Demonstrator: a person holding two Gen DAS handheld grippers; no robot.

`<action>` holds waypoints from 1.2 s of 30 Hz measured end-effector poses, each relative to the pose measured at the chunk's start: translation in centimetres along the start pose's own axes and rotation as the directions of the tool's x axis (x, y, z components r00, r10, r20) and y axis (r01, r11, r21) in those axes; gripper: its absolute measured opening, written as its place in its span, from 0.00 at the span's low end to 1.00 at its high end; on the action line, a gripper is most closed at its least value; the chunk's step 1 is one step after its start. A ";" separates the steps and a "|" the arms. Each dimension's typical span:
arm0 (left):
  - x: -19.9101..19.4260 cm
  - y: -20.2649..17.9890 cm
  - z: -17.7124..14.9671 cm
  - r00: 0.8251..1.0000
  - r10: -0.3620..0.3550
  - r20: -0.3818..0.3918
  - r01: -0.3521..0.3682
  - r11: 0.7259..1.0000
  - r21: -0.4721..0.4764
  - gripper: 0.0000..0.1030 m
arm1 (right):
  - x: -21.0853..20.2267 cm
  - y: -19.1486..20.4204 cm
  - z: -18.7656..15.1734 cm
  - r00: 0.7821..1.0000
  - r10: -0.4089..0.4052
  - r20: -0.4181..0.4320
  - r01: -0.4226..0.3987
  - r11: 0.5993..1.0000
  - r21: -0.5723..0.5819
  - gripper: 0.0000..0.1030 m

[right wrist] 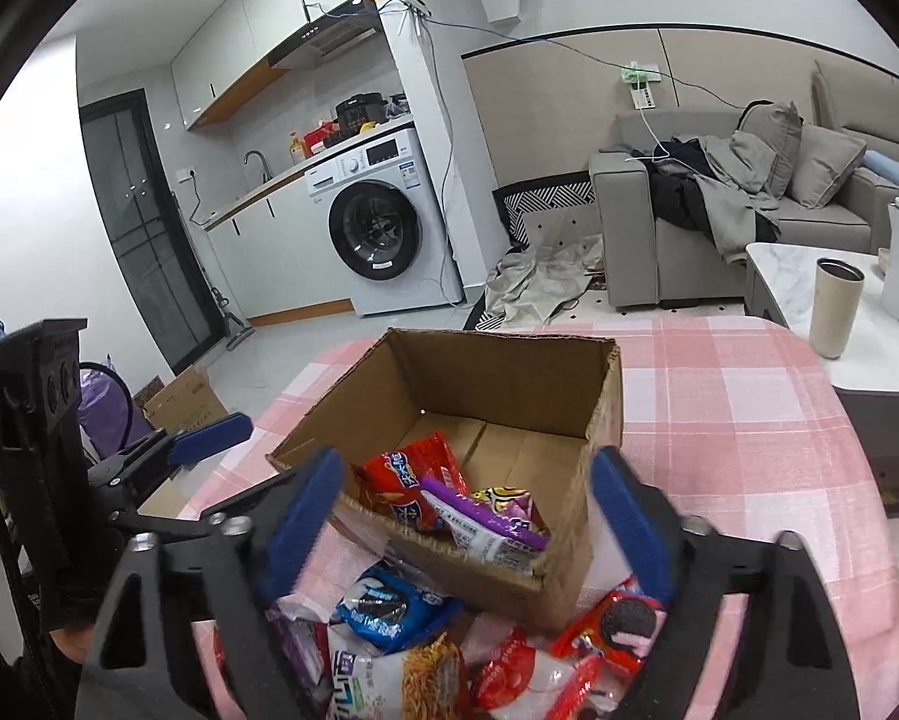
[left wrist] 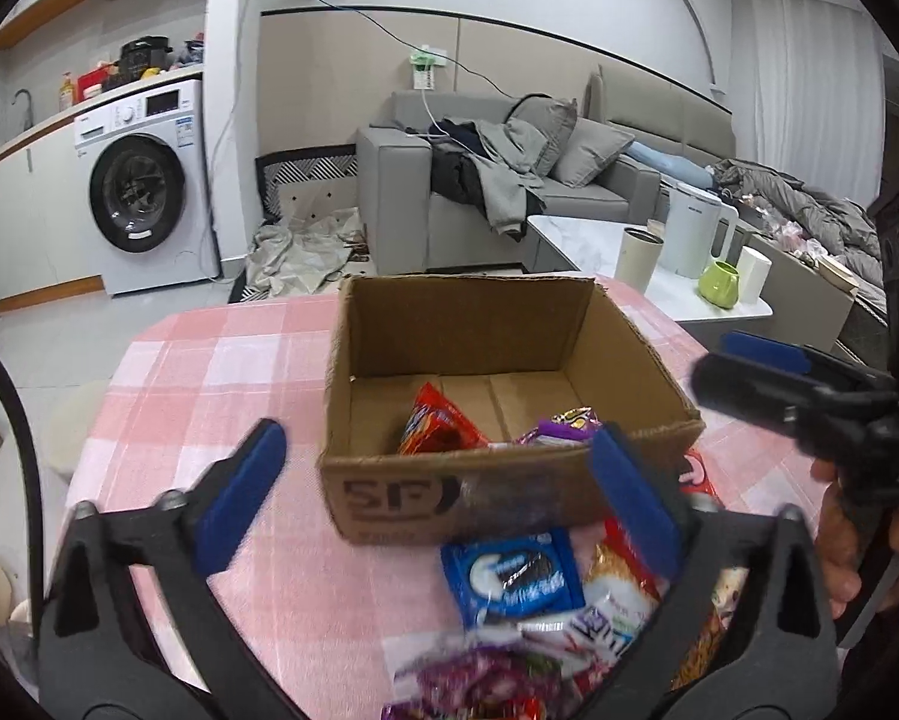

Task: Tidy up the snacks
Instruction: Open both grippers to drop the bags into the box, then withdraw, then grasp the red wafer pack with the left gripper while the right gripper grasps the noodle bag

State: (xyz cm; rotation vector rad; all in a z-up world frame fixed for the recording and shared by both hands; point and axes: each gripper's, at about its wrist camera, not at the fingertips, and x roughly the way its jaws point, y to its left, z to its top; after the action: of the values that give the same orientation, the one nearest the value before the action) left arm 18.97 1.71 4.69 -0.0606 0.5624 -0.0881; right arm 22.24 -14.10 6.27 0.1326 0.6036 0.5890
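An open cardboard box (left wrist: 512, 483) (right wrist: 599, 396) stands on the pink checked tablecloth (left wrist: 221, 372). Inside lie a red snack bag (left wrist: 434, 423) (right wrist: 410, 480) and a purple packet (left wrist: 560, 426) (right wrist: 485, 516). In front of the box is a pile of loose snacks: a blue Oreo pack (left wrist: 512, 576) (right wrist: 389, 606), a noodle bag (right wrist: 407, 678), a red Oreo pack (right wrist: 614, 624). My left gripper (left wrist: 443, 498) is open and empty above the pile. My right gripper (right wrist: 470, 525) is open and empty over the box's near edge; it also shows in the left wrist view (left wrist: 755, 366).
A low white table (left wrist: 575, 240) to the right holds a kettle (left wrist: 692, 228), a beige tumbler (right wrist: 833, 306) and a green jug (left wrist: 719, 282). A grey sofa (left wrist: 401, 198) with clothes stands behind. A washing machine (right wrist: 377, 222) is at the back left.
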 end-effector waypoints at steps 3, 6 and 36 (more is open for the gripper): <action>-1.9 0.1 -1.1 1.000 0.011 0.010 -0.011 1.000 -0.002 0.99 | -1.3 0.0 -0.6 1.000 -0.013 -0.003 0.013 1.000 0.004 0.99; -3.5 0.4 -2.2 1.000 0.018 0.011 -0.018 1.000 -0.009 0.99 | -2.2 0.3 -1.4 0.999 -0.034 -0.012 0.034 0.999 -0.012 1.00; -9.0 0.5 -9.2 0.997 0.049 -0.067 -0.049 0.999 -0.010 0.99 | -5.5 0.8 -8.4 0.988 -0.046 -0.149 0.036 0.997 -0.066 1.00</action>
State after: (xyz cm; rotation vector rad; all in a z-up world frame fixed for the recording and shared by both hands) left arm 6.50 2.83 1.61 -0.0557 0.6304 -0.0392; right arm 13.37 -16.91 2.35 0.0164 0.7314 0.5807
